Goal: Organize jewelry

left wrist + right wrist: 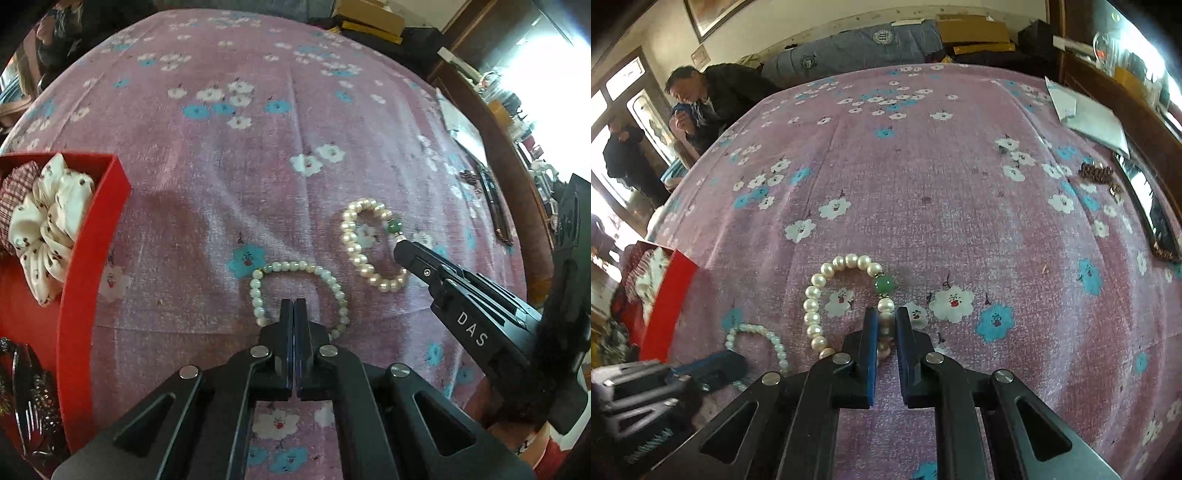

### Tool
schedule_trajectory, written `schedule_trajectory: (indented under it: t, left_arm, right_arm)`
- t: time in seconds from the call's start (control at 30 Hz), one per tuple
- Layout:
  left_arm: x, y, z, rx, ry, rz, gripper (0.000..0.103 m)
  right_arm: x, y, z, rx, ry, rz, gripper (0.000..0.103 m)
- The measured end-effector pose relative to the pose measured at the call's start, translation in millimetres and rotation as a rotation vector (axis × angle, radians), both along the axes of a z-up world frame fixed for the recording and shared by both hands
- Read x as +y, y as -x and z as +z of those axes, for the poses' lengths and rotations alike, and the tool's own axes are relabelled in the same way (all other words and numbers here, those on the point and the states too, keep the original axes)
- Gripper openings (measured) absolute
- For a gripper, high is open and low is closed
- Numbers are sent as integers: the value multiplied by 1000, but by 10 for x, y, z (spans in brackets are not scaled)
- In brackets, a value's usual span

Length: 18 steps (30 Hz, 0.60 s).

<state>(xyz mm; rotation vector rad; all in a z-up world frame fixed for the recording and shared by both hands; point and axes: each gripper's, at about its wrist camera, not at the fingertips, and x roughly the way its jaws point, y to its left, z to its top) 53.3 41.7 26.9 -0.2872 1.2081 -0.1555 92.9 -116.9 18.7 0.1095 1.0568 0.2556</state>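
Pink floral cloth (258, 166) covers the whole surface in the left wrist view, looks like a bed or a covered counter, can't tell which. Left tool (293, 306) has its two fingers pressed flat together with nothing between them, and it sits right over the near side of the pale green-white bead bracelet (295, 266), which lies flat on the cloth. Just to the right of that lies the pearl bracelet with the green bead (354, 243), and the right tool (402, 249) comes in from the right with its tip touching that bracelet beside the green bead. Over on the left edge there's a red box (92, 240) with a cream scrunchie (48, 229) inside it, and some hair clips (33, 398) down in the lower left corner.

Right wrist view now: right tool (886, 321) has its fingers a little apart, straddling the pearl strand of the pearl bracelet with the green bead (816, 295) just below the green bead, with a sliver of gap on either side, so not squeezing it. Bracelet is flat on the cloth (923, 184). The pale green-white bead bracelet (753, 330) is down left, with the left tool (713, 367) blurry on top of it. Red box (666, 295) at far left. A couple of people (701, 99) stand in the background.
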Motion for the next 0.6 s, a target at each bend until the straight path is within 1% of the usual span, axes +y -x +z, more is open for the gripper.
schedule_trajectory:
  t: [0.1,0.23,0.33,0.4,0.43,0.53,0.57,0.6]
  left_arm:
    - [-4,59,199,-42,-10,-22,0]
    - [82,150,510,-100,15,-24,0]
    - [133,205,648,-132,0,-34,0]
    - [148,203,626,-123,-11,-61,0]
    - [153,192,580,-105,-10,-77,0]
    - [77,197,447,-84,16,-123,0]
    - [36,206,410,-83,17,-141,1]
    - [-14,217,373,-84,16,-162,4]
  right_arm:
    - [-51,82,113,-13,-28,-3,10]
    - [-91,185,292,-32,-69,-4,10]
    - [-104,263,395,-42,-94,-4,10]
    - [-107,339,462,-45,-110,-1,10]
    - [-105,372,476,-44,-113,-1,10]
    - [-120,492,482,-32,-116,-3,10]
    - [-132,532,468,-27,-114,-3,10]
    - [-148,562,440,-18,-110,-5,10]
